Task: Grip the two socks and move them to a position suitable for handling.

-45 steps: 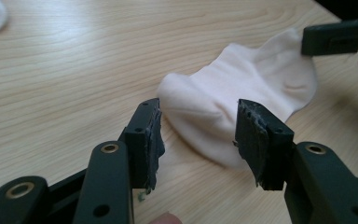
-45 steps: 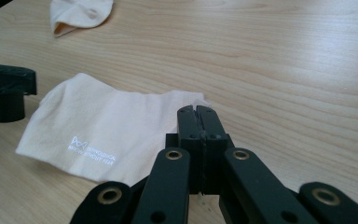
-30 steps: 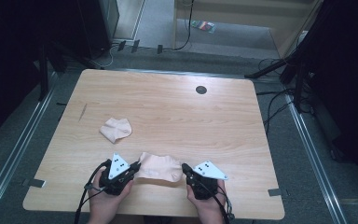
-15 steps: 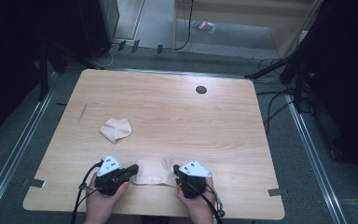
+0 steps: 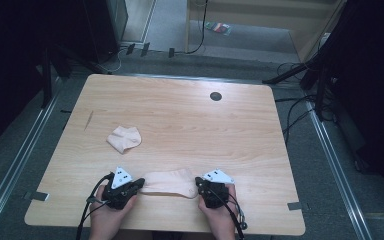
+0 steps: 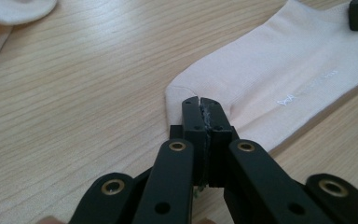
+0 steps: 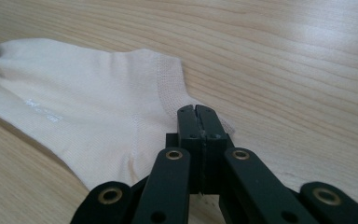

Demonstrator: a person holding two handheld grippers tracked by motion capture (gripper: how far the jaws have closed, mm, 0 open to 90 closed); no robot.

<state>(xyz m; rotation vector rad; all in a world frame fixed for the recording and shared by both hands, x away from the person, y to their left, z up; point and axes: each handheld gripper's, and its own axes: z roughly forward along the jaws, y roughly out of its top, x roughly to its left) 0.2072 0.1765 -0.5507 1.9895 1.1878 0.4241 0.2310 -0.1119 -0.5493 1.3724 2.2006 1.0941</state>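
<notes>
At lower centre, the sock (image 5: pixel 169 182) is clamped at opposite ends by left gripper (image 5: pixel 139 184) and right gripper (image 5: pixel 198 186); uneven pulling risks slippage.

I found only one marking: small white lettering printed on the flat sock (image 6: pixel 279 65), seen in both gripper views (image 7: pixel 42 113). It was too small and blurred for me to read.

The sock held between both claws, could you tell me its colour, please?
Pale peach sock, best in the left gripper view.
</notes>
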